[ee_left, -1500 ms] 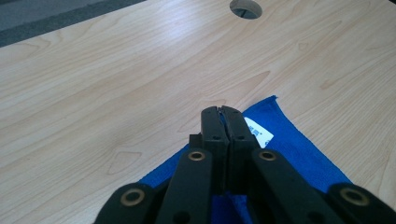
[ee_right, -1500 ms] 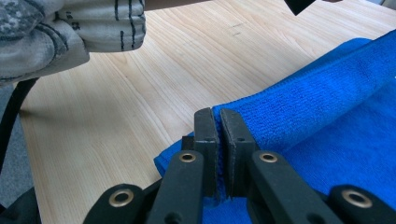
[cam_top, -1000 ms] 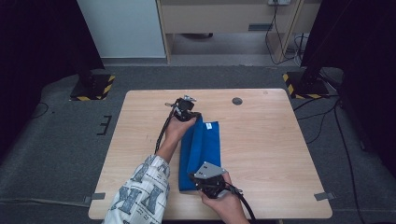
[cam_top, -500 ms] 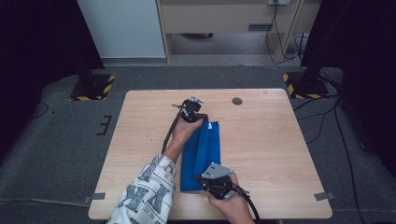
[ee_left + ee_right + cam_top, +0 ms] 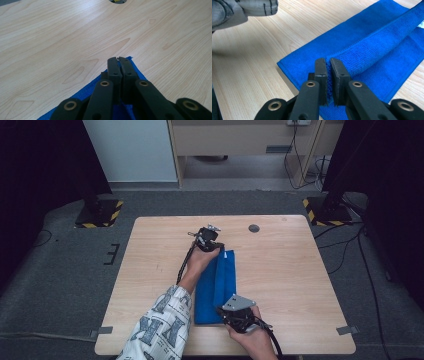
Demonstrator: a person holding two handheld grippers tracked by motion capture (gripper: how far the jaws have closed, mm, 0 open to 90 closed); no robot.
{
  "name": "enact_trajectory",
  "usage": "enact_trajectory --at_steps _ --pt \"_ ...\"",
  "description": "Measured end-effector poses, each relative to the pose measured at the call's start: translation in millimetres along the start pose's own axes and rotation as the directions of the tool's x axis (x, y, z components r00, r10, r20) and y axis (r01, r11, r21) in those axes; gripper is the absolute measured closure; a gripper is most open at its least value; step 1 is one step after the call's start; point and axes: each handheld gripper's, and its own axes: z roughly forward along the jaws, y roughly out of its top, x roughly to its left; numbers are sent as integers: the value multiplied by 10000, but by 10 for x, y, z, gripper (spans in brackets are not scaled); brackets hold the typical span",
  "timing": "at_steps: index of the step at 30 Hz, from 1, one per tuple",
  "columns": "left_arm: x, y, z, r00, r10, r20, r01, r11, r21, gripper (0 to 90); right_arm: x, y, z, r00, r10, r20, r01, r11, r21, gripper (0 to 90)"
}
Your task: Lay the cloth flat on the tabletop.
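High view: a blue cloth (image 5: 216, 287) lies as a long folded strip near the middle of the wooden worktop (image 5: 300, 285), running from the far centre toward the person's edge. The left tool (image 5: 209, 238) sits at the strip's far end, the forearm in a patterned sleeve (image 5: 160, 330) reaching along the cloth's left side. The right tool (image 5: 235, 312) sits at the near end, by the cloth's near right corner, with its grey plate on top. A small round hole (image 5: 254, 228) in the worktop lies beyond the cloth, off to the right of the left tool.

Left gripper view: the left tool (image 5: 119, 59) has its jaws pressed together on the very tip of a cloth corner (image 5: 135, 68), a thin edge of blue caught between them; the rest of the cloth spreads back beneath the jaws toward the camera, and bare wood lies ahead.

Right gripper view: the right tool (image 5: 328, 62) pinches a raised fold of the cloth (image 5: 372, 50), blue terry visible in the narrow gap between the jaws. From the pinch the fold runs away as a lifted ridge toward the upper right, over the flat lower layer that rests on the worktop. The sleeve (image 5: 242, 8) shows at the upper left
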Motion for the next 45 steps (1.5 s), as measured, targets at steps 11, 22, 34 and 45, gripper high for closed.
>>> enact_trajectory --at_steps 11,22,34,45 --pt "-45 -2 49 10000 71 30 -71 9999 106 882 -29 -30 -3 10000 37 30 -37 10000 76 838" --pt "-74 9 68 10000 66 0 -66 10000 61 874 -62 -86 -2 9999 149 14 -149 9995 277 830" --pt "-135 9 109 9997 144 192 -146 9998 114 870 -98 -126 -32 9996 251 103 -255 9990 358 830" --pt "-170 31 96 9995 173 274 -173 9999 -4 888 -79 -186 -94 9996 233 126 -239 9986 480 855"
